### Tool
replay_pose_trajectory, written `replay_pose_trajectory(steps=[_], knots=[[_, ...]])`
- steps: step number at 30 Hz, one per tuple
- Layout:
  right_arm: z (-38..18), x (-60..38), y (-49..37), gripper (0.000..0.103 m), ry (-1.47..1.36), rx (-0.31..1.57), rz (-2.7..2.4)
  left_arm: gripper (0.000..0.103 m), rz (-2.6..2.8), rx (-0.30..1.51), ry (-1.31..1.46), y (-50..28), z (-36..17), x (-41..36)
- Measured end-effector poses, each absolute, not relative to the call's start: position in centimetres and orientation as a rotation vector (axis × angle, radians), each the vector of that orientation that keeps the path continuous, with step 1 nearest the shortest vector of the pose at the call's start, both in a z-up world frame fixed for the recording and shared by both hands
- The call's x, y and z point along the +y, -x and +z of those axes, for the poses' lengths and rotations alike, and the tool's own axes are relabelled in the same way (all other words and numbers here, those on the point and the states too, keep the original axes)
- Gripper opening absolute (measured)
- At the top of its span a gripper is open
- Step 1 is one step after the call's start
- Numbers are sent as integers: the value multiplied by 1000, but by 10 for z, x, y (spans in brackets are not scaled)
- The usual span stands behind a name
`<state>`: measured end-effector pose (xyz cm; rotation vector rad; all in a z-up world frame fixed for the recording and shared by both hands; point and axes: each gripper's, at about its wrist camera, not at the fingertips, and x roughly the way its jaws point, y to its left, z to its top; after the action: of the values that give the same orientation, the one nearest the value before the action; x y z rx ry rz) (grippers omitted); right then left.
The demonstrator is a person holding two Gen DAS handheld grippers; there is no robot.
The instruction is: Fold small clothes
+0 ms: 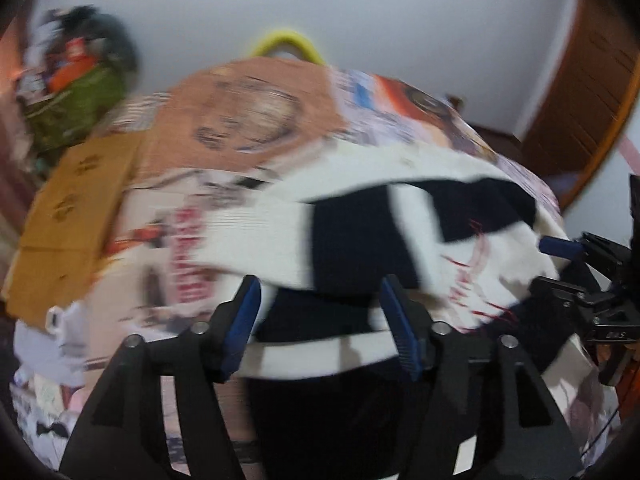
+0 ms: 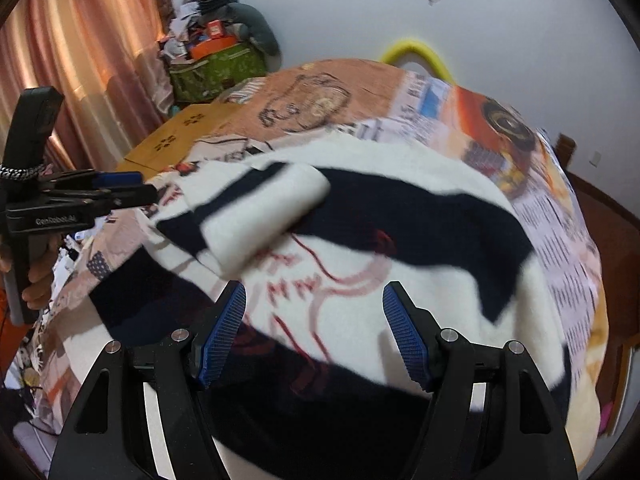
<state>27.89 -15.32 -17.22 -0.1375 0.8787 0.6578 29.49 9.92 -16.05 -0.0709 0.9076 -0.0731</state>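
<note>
A small white and navy sweater (image 2: 360, 280) with red stitching lies spread on the patterned bed cover (image 2: 560, 208). One white sleeve (image 2: 264, 216) is folded across its chest. It also shows in the left wrist view (image 1: 360, 240), blurred. My left gripper (image 1: 320, 312) is open just above the sweater's near edge, with nothing between the blue pads. It shows at the left of the right wrist view (image 2: 132, 188). My right gripper (image 2: 314, 320) is open and empty over the sweater's lower front. It shows at the right of the left wrist view (image 1: 560, 256).
A wooden board (image 2: 176, 140) lies at the bed's far left. A green bag piled with clutter (image 2: 216, 64) stands by pink curtains (image 2: 80, 60). A yellow hoop (image 2: 416, 54) rises behind the bed. A wooden door (image 1: 592, 92) is at the right.
</note>
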Motion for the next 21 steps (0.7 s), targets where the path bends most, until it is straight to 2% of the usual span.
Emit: replay_pose_trajectory(steps=[9,15,21], knots=[[-182,-56,-282,78,358,838,708,64,110,994,173,-290,-203,189],[-217,-12,-298,78,583,841,620,64,70,1038,167,-305,-229,178],[-210,-16,-321,77,593,764,496,65,28,1161,138,-331,-265,160]])
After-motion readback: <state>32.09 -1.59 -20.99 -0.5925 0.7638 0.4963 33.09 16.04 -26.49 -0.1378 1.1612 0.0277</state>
